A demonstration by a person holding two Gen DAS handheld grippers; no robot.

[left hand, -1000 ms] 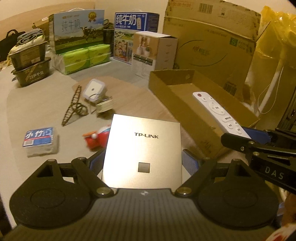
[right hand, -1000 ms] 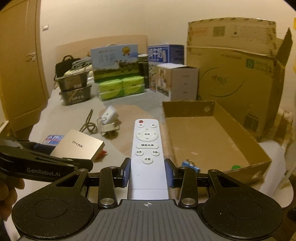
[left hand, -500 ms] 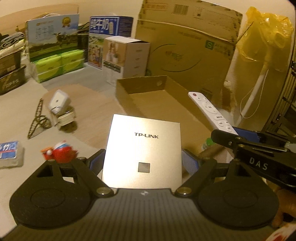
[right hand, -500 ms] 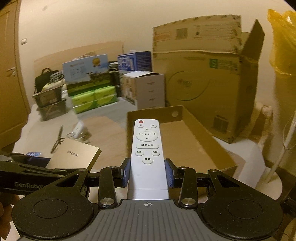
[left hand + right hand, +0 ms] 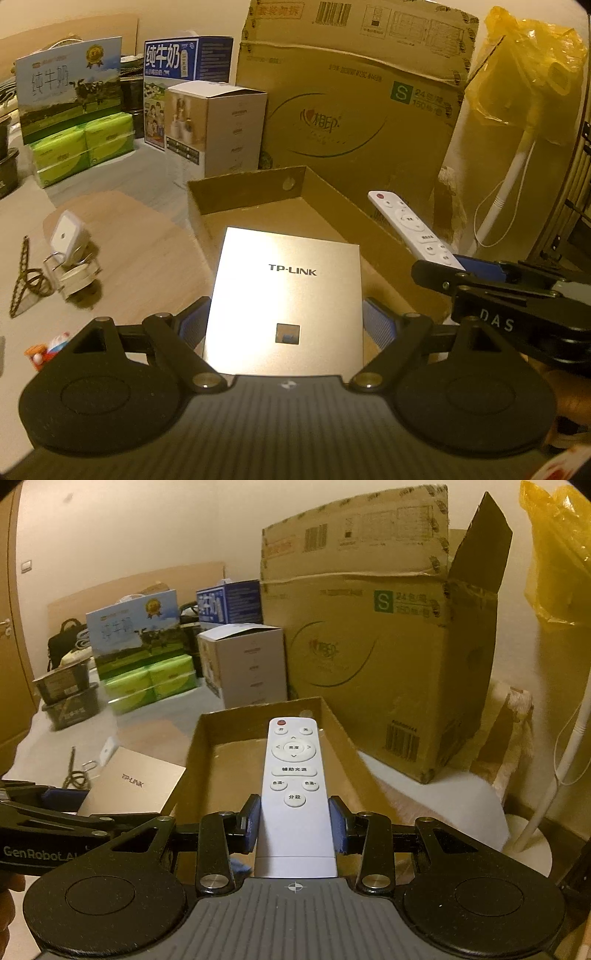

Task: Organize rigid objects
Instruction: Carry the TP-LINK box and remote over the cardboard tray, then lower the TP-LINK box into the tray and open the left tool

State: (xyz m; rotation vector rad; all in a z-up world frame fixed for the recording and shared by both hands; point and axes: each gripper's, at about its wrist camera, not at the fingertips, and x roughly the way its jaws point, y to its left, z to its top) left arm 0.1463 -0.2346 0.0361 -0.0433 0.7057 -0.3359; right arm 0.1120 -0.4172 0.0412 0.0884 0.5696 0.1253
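My left gripper (image 5: pixel 286 325) is clamping the router (image 5: pixel 286 295) while my right gripper (image 5: pixel 294 823) is pinching the remote (image 5: pixel 294 786), both hovering over the tray (image 5: pixel 247 186) (its floor is mostly hidden, its contents unreadable).

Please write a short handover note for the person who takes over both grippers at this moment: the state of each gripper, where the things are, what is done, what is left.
Left gripper: shut on the TP-LINK box, held at the near edge of the shallow cardboard tray.
Right gripper: shut on the white remote, held over the same tray.
Done: both items picked up and brought to the tray.
Left: set both down inside. On the table still: white plug, small metal stand, red toy.
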